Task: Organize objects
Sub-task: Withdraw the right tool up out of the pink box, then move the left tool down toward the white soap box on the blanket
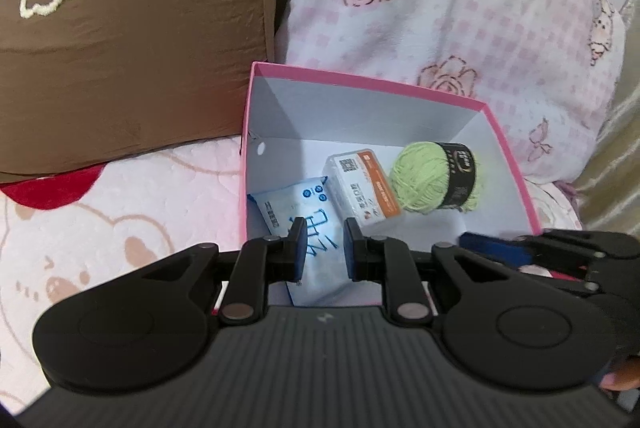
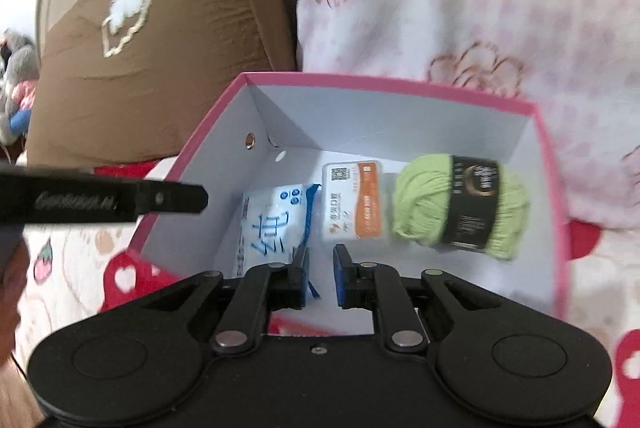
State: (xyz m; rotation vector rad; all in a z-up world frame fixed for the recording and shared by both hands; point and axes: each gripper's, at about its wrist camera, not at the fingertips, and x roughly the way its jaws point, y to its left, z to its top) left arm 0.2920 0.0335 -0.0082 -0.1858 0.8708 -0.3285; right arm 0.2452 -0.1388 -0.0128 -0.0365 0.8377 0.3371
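An open pink box (image 1: 360, 76) (image 2: 380, 84) with a white inside stands on the bed. In it lie a white and blue tissue pack (image 1: 296, 204) (image 2: 276, 220), a white and orange packet (image 1: 360, 184) (image 2: 356, 200) and a green yarn ball (image 1: 436, 176) (image 2: 460, 204) with a black band. My left gripper (image 1: 324, 248) hovers over the box's near left part, shut with nothing in it. My right gripper (image 2: 320, 276) hangs above the box's near edge, also shut and empty. Each gripper's fingers (image 1: 496, 248) (image 2: 172, 198) show at the side of the other's view.
A brown cushion (image 1: 140, 48) with a white embroidered patch leans behind the box on the left. A pink floral pillow (image 1: 440, 8) stands behind it on the right. The bedspread (image 1: 100, 228) is pink with bear prints. A grey plush toy (image 2: 16, 68) lies at the far left.
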